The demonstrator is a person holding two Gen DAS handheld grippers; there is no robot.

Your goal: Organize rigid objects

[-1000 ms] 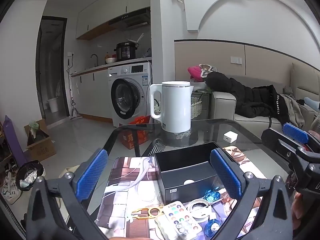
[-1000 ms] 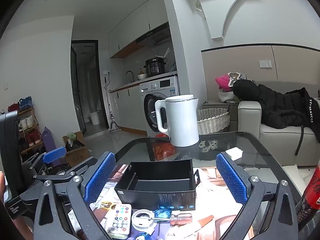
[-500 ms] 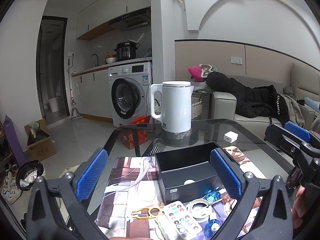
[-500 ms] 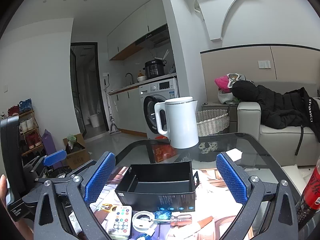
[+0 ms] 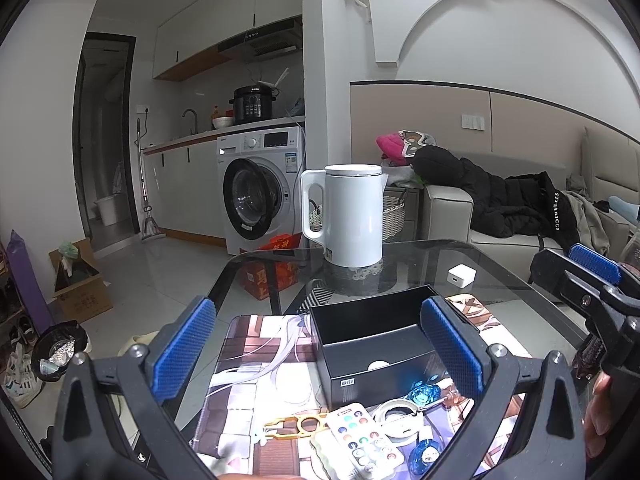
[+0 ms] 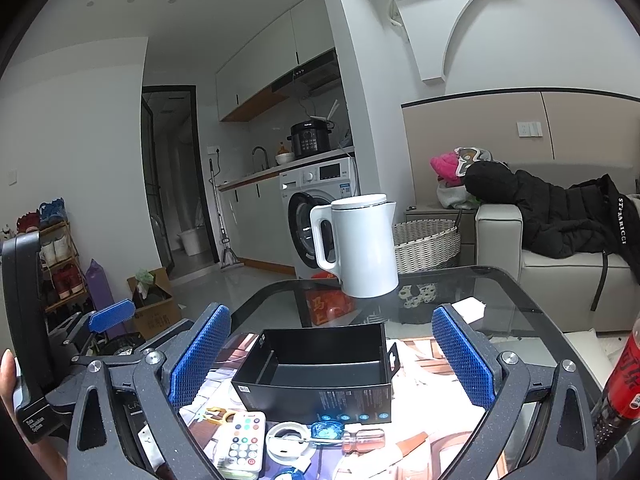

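Note:
An open black box (image 5: pixel 374 344) (image 6: pixel 320 368) stands on a printed mat on the glass table. In front of it lie a white remote with coloured buttons (image 5: pixel 366 442) (image 6: pixel 244 442), a tape roll (image 5: pixel 398 416) (image 6: pixel 286 438), a blue faceted piece (image 5: pixel 424 392) (image 6: pixel 327 429), a small screwdriver (image 6: pixel 364 438) and a gold flat tool (image 5: pixel 298 426). My left gripper (image 5: pixel 320 348) is open and empty above the mat. My right gripper (image 6: pixel 332 356) is open and empty, to the right of the left one.
A white kettle (image 5: pixel 352 216) (image 6: pixel 360 250) stands at the table's far side. A small white charger (image 5: pixel 461 275) lies right of it. A red drink bottle (image 6: pixel 624 376) stands at the right edge. A sofa and washing machine lie beyond.
The right gripper has risen slightly and drifted right as seen from the left wrist. The objects on the mat have not moved.

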